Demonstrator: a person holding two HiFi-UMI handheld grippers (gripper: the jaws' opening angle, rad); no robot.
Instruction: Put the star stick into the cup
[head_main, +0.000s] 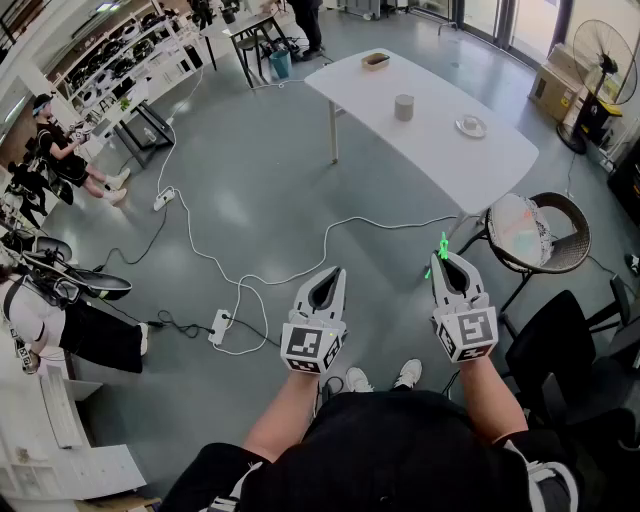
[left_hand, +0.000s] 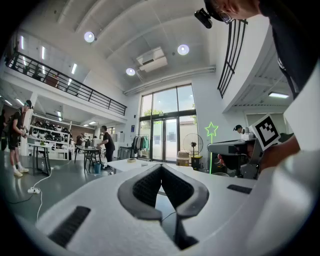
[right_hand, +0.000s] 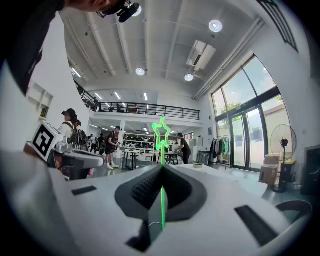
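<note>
The star stick (head_main: 442, 246) is a thin glowing green rod with a star outline on top. It stands upright between the jaws of my right gripper (head_main: 446, 258), which is shut on it. In the right gripper view the star (right_hand: 161, 134) rises just above the jaw tips of that gripper (right_hand: 162, 168). My left gripper (head_main: 334, 274) is level beside it, shut with nothing in it (left_hand: 161, 167); from there the star (left_hand: 211, 130) shows to the right. The grey cup (head_main: 404, 107) stands upright on the white table (head_main: 370, 95), far ahead of both grippers.
On the table also lie a small dish (head_main: 470, 126) and a shallow bowl (head_main: 376, 60). A round wicker chair (head_main: 536, 233) stands at the table's near end and a black chair (head_main: 575, 345) by my right. White cables and a power strip (head_main: 220, 326) cross the floor.
</note>
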